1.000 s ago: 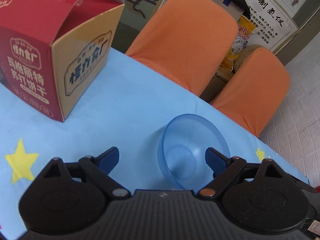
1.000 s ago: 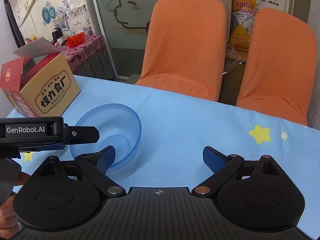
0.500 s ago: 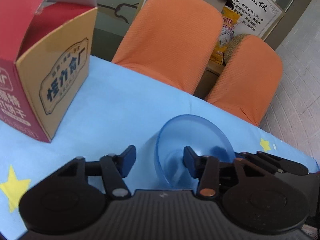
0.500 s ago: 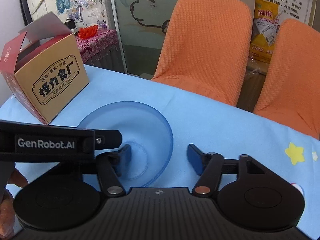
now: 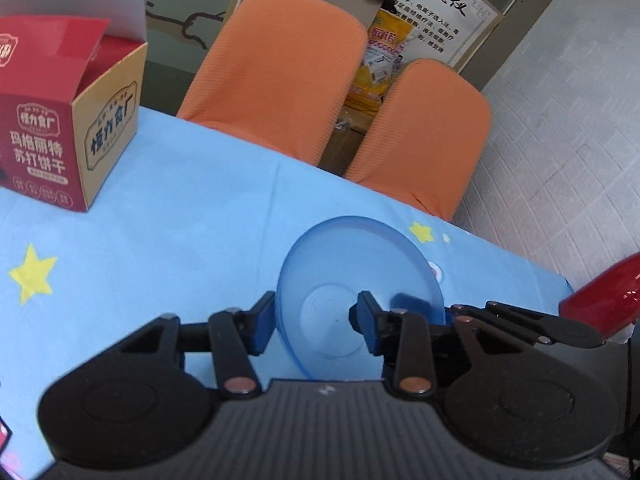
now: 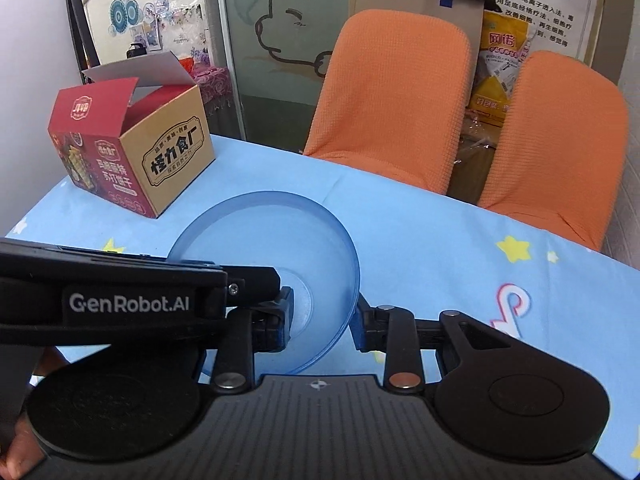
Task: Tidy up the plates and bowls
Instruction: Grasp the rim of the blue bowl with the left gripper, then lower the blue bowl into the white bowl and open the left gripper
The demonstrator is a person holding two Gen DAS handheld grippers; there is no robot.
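A translucent blue bowl (image 5: 360, 256) hangs tilted a little above the blue star-print tablecloth (image 5: 180, 216), held from both sides. My left gripper (image 5: 314, 324) straddles the bowl's left wall, one finger outside and one inside. Its jaws are closing and the pads touch the bowl. In the right wrist view the same bowl (image 6: 272, 232) has its right wall between the fingers of my right gripper (image 6: 322, 318), which is shut on it. The left gripper's black body (image 6: 120, 304) crosses that view at the left.
An open red and tan carton (image 5: 72, 140) stands at the far left of the table. Two orange-covered chairs (image 5: 280, 72) (image 5: 424, 132) stand behind the far edge. A glossy red object (image 5: 600, 304) juts in at the right. A hand (image 6: 20, 456) shows at the lower left.
Both grippers went from wide open beside the bowl to closed on its opposite walls. The bowl has left the cloth and moved with them, up and away from the carton.
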